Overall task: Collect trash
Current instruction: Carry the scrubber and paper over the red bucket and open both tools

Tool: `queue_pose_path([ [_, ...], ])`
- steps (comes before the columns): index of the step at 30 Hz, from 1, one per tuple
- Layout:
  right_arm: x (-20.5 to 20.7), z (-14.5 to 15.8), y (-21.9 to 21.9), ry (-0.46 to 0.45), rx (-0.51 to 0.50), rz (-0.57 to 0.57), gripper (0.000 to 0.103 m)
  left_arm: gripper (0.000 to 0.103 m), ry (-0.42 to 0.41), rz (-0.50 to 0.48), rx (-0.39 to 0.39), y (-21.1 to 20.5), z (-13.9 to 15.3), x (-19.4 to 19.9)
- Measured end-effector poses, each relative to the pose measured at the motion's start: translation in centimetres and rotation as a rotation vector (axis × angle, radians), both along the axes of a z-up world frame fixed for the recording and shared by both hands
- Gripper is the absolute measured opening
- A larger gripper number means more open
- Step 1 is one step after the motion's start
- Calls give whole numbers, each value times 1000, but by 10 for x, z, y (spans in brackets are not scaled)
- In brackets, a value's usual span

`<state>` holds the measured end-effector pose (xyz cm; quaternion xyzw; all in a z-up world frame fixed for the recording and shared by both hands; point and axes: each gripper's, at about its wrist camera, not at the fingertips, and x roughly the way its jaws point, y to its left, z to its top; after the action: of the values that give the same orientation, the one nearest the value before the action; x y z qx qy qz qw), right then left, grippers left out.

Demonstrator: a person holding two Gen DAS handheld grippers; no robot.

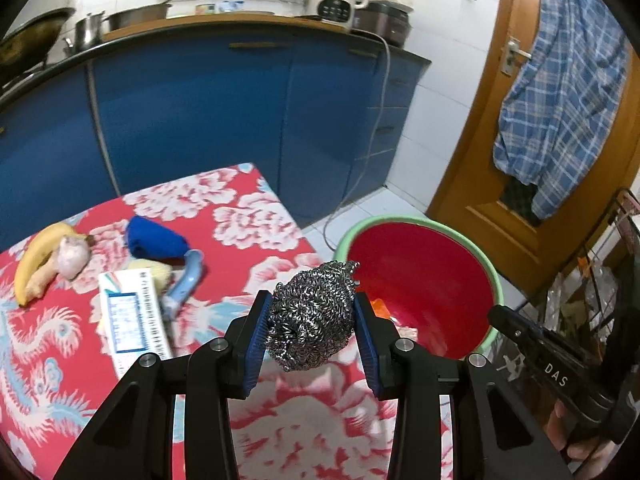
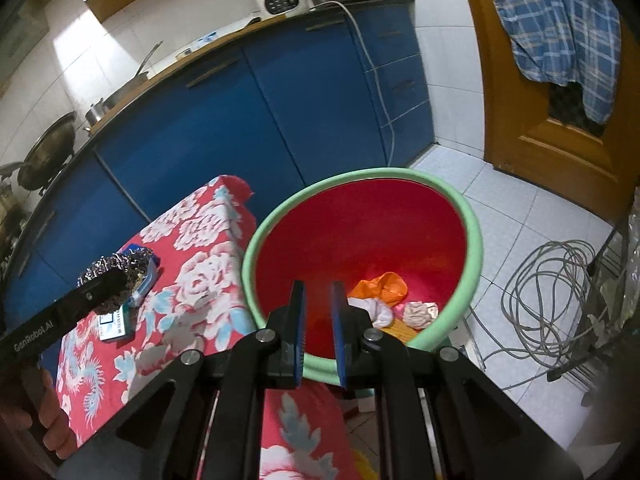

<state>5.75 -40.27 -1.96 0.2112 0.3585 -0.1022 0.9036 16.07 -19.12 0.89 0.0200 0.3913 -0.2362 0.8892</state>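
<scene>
- Left gripper (image 1: 313, 322): both blue pads clenched on the steel wool scourer (image 1: 314, 314); scourer held above the red floral tablecloth (image 1: 248, 240), near the table's edge beside the red bucket (image 1: 420, 280).
- Right gripper (image 2: 319, 330): fingers parted by a narrow gap, nothing between them; positioned over the near rim of the bucket (image 2: 472, 248).
- Bucket: green rim, red interior; it stands on the tiled floor just beside the table; orange plastic bag (image 2: 382, 286) and crumpled paper (image 2: 418, 314) lie at its bottom.
- Table: banana (image 1: 34, 258), garlic bulb (image 1: 74, 256), blue cloth (image 1: 154, 242), light blue handled tool (image 1: 186, 280) and a printed box (image 1: 130, 314) lie grouped at the far left.
- Floor: coiled grey cable (image 2: 548, 292) to the right of the bucket.
</scene>
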Motion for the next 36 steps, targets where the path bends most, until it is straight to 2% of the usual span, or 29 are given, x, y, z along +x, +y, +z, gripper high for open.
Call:
queue_pose_path([
  [14, -16, -2, -28, 0, 1, -67, 15, 42, 36, -121, 21, -60, -21, 6],
  [18, -18, -3, -35, 3, 5, -81, 18, 49, 32, -146, 29, -72, -23, 5],
  [21, -20, -4, -37, 2, 8, -87, 19, 55, 25, -146, 28, -74, -22, 3],
  [29, -17, -5, -32, 3, 14, -75, 23, 56, 20, -107, 31, -64, -18, 5],
  [36, -15, -5, -25, 5, 19, -67, 36, 56, 21, -55, 18, -44, -15, 9],
])
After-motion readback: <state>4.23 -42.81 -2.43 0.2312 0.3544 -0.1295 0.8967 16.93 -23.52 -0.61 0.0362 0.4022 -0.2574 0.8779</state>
